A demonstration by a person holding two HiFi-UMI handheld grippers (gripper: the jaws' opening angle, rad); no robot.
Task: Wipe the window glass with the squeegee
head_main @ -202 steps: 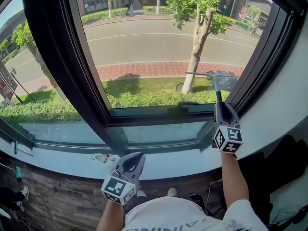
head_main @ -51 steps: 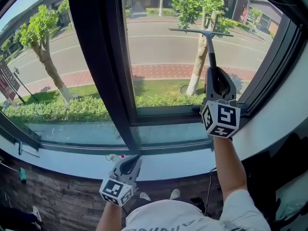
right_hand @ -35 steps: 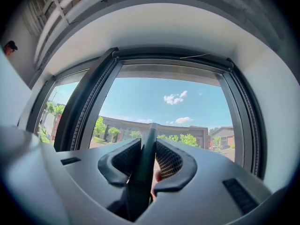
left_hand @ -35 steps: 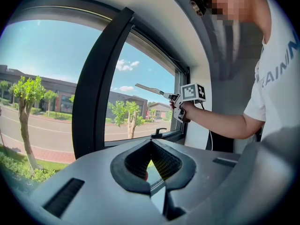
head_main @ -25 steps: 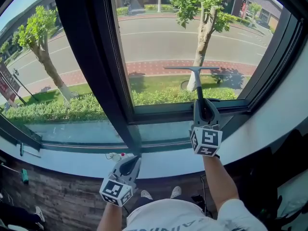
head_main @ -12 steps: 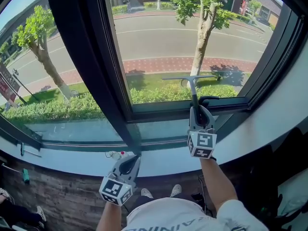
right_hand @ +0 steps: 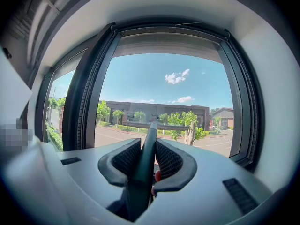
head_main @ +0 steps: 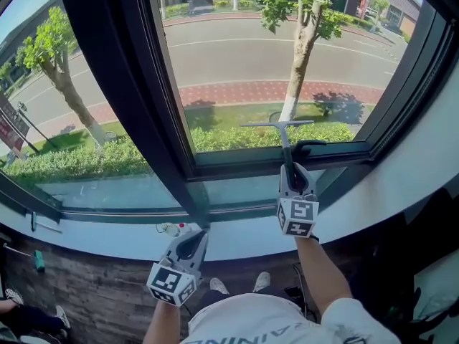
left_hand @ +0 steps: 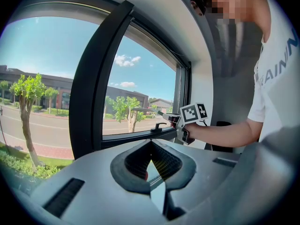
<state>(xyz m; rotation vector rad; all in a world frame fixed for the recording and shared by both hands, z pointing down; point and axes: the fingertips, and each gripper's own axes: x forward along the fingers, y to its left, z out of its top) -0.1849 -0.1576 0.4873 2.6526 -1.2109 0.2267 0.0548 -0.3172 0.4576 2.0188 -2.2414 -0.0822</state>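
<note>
Our right claw (right_hand: 148, 146) is pinching the squeegee (head_main: 278, 125) by its dark handle, which runs up between the two ribbed jaws and out past the tips. Ahead of that claw, the squeegee's long thin blade lies crosswise on the window glass (head_main: 215, 92), low on the pane and just above the bottom frame (head_main: 237, 162). Just to the right of the claw, a black window handle (head_main: 310, 145) sits on that frame. Down and to the left, well apart from it, we hold our left claw (head_main: 188, 244) with its jaws pressed together at the tips and nothing between them. It points at the pale sill (head_main: 244, 239), near the foot of the thick dark post (head_main: 122, 84) that divides the window. Beyond the glass, ahead of both claws, we see a road (head_main: 237, 52), a tree (head_main: 301, 34) and a hedge (head_main: 72, 163).
</note>
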